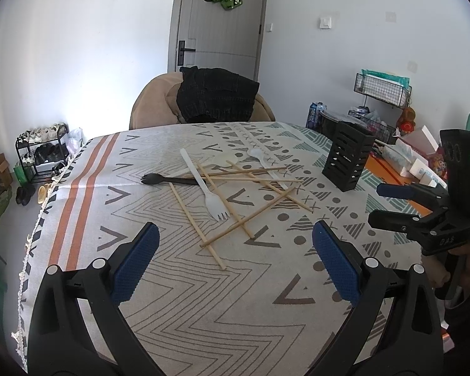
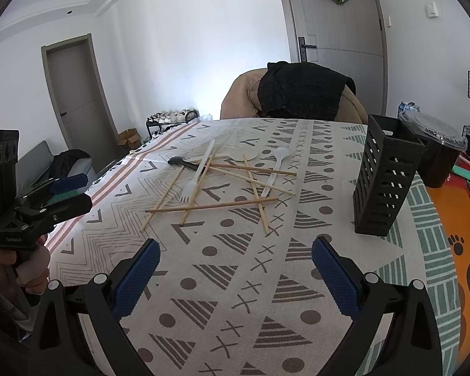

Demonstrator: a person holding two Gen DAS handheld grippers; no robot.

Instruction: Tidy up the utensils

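Note:
A loose pile of utensils lies mid-table: several wooden chopsticks (image 1: 244, 219) (image 2: 216, 206), a white plastic fork (image 1: 203, 188) (image 2: 197, 172), a black spork (image 1: 169, 179) (image 2: 180, 162) and white spoons (image 1: 260, 156) (image 2: 275, 166). A black slotted utensil holder (image 1: 347, 156) (image 2: 385, 178) stands upright to the right of the pile. My left gripper (image 1: 235, 260) is open and empty, short of the pile. My right gripper (image 2: 235, 269) is open and empty, nearer the table's front; it also shows at the right of the left wrist view (image 1: 388, 203).
The table wears a patterned cloth (image 1: 203, 297) (image 2: 235, 313). A brown chair with a dark garment (image 1: 216, 97) (image 2: 300, 94) stands behind the far edge. A dark lidded cup (image 2: 438, 153) sits right of the holder. A shoe rack (image 1: 44, 153) stands at the left.

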